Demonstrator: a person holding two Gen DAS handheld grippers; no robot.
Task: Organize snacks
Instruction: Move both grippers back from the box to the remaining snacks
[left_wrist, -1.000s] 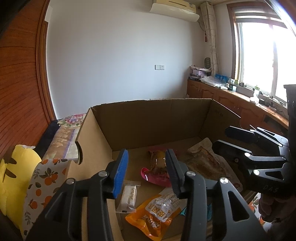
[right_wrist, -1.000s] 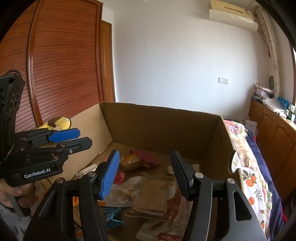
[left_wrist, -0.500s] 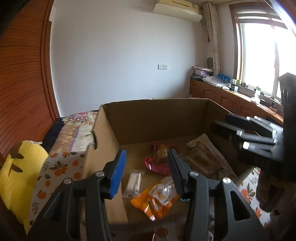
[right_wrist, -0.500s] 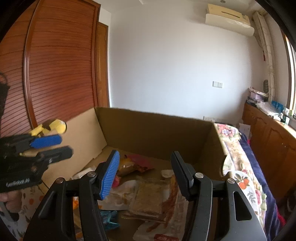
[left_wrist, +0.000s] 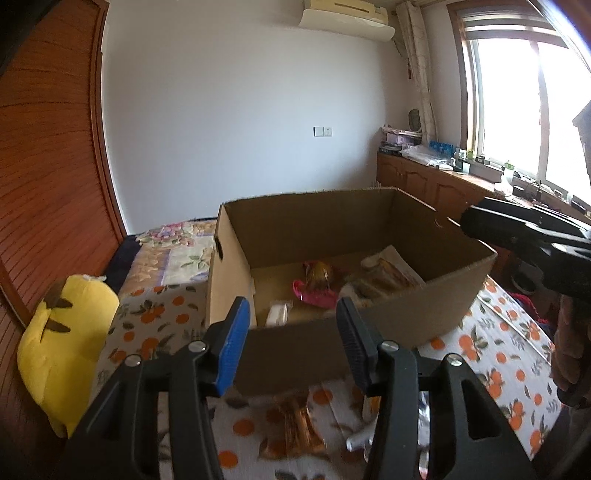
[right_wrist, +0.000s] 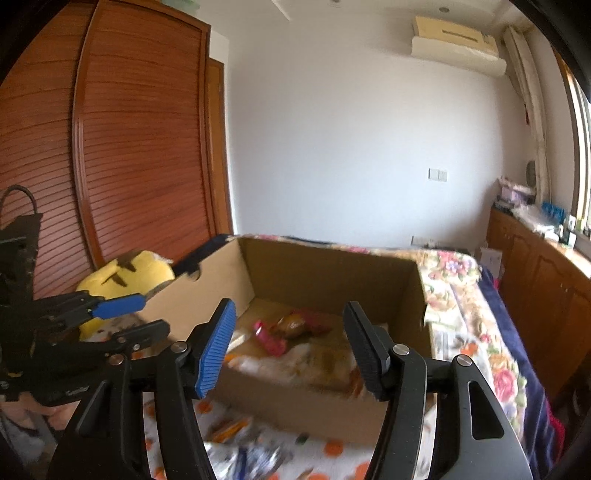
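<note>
An open cardboard box (left_wrist: 369, 332) stands on the bed. Inside lie a pink-red packet (left_wrist: 316, 291), a small white packet (left_wrist: 277, 314) and beige packets (left_wrist: 384, 273). My left gripper (left_wrist: 291, 332) hangs just in front of the box's near wall, its jaws opening with nothing between them. The right gripper (right_wrist: 291, 332) is also short of the box (right_wrist: 295, 406), its jaws opening and empty. Each gripper shows in the other's view, the right gripper (left_wrist: 517, 236) at the right edge and the left gripper (right_wrist: 122, 317) at the left. Loose snacks lie before the box: an orange packet (left_wrist: 295, 432) and blurred wrappers (right_wrist: 255, 454).
The bed has an orange-print blanket (left_wrist: 498, 362). A yellow plush toy (left_wrist: 62, 343) lies left of the box by the wooden wardrobe doors (right_wrist: 129, 166). Low wooden cabinets (left_wrist: 424, 181) with clutter run under the window on the right.
Both grippers have drawn back from over the box and risen, so its near wall and the loose snacks on the blanket now show. The left jaws stand wider.
</note>
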